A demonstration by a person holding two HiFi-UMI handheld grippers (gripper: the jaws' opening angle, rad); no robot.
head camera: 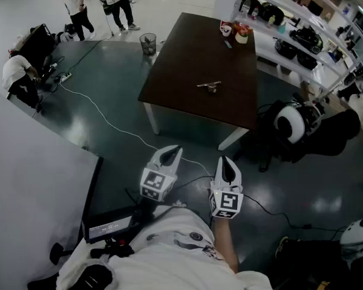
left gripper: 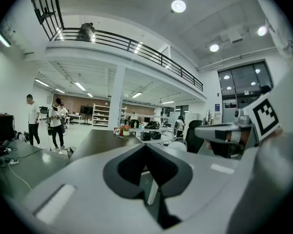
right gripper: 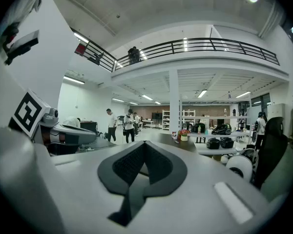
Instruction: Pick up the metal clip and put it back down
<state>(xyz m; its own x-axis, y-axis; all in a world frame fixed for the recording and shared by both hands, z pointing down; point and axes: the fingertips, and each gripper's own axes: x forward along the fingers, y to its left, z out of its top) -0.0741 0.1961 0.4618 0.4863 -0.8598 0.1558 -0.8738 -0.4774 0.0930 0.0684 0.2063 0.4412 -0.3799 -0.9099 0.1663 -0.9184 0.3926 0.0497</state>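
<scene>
The metal clip [head camera: 209, 85] lies alone near the middle of the dark brown table [head camera: 187, 53]. Both grippers hang close to my body, well short of the table's near edge, pointing toward it. My left gripper [head camera: 172, 151] is shut with nothing in it; in the left gripper view its jaws [left gripper: 146, 146] meet at the tips, with the table top [left gripper: 100, 139] beyond. My right gripper [head camera: 225, 161] is also shut and empty, jaws touching [right gripper: 144, 144]. Each gripper shows the other beside it. The clip cannot be made out in either gripper view.
Cups and a small flower pot [head camera: 235, 31] stand at the table's far end. A mesh waste bin [head camera: 147, 43] sits by the far left corner. Shelves with appliances [head camera: 302, 38] line the right. A white cable [head camera: 103, 110] crosses the floor. A chair with a white helmet [head camera: 290, 125] stands at right. People [head camera: 118, 2] stand at the back.
</scene>
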